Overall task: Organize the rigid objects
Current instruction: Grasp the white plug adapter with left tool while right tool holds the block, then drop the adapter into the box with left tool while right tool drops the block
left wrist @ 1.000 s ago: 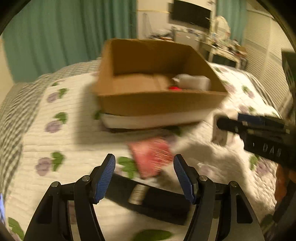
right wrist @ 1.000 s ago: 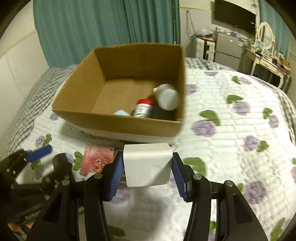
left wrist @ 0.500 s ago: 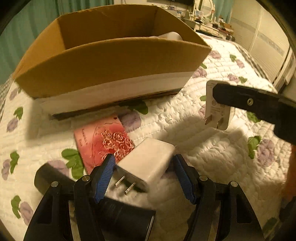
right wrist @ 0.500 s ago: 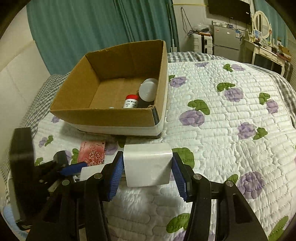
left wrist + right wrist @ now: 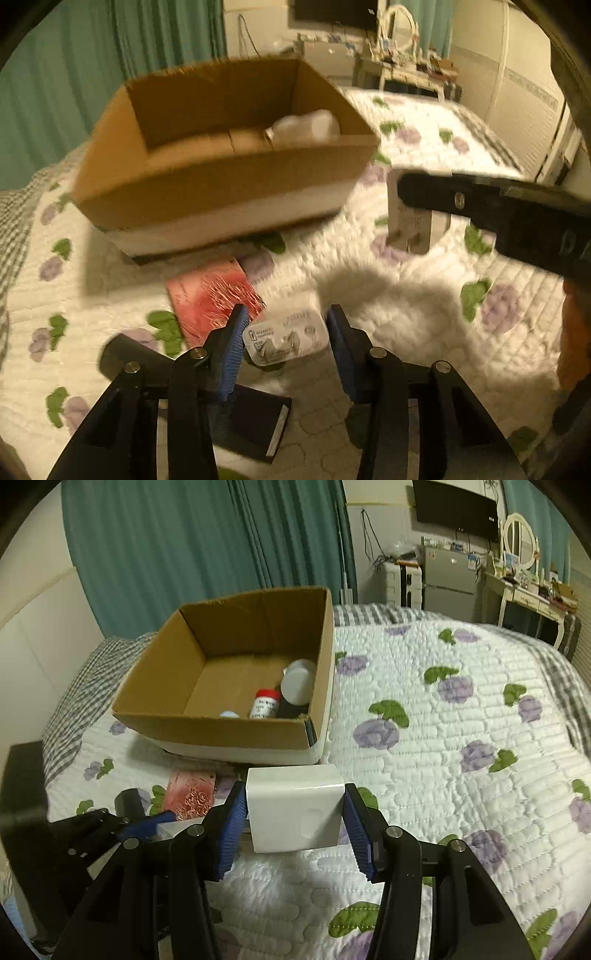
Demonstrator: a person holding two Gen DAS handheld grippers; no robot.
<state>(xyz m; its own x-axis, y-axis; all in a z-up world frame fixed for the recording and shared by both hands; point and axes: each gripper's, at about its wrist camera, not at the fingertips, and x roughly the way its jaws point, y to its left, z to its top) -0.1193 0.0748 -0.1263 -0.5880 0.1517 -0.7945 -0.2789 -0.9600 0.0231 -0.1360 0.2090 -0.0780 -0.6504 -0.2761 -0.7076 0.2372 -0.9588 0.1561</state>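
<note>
An open cardboard box (image 5: 221,199) (image 5: 221,731) stands on the flowered quilt and holds a white bottle (image 5: 298,681), a red-capped vial (image 5: 265,703) and a small pale item. My right gripper (image 5: 295,819) is shut on a white charger cube (image 5: 293,808), held above the quilt in front of the box; the cube also shows in the left wrist view (image 5: 413,229). My left gripper (image 5: 284,339) is shut on a second white charger (image 5: 286,338) with its prongs toward the camera, lifted just off the quilt.
A red patterned card (image 5: 212,295) (image 5: 190,794) lies on the quilt before the box. A black tube (image 5: 125,356) and a black flat case (image 5: 255,417) lie near my left gripper. The quilt (image 5: 461,738) stretches to the right. Furniture stands at the back.
My left gripper closed on the white charger and lifted it; its prongs now face the camera. My right gripper, still holding its cube, pulled back slightly from the box.
</note>
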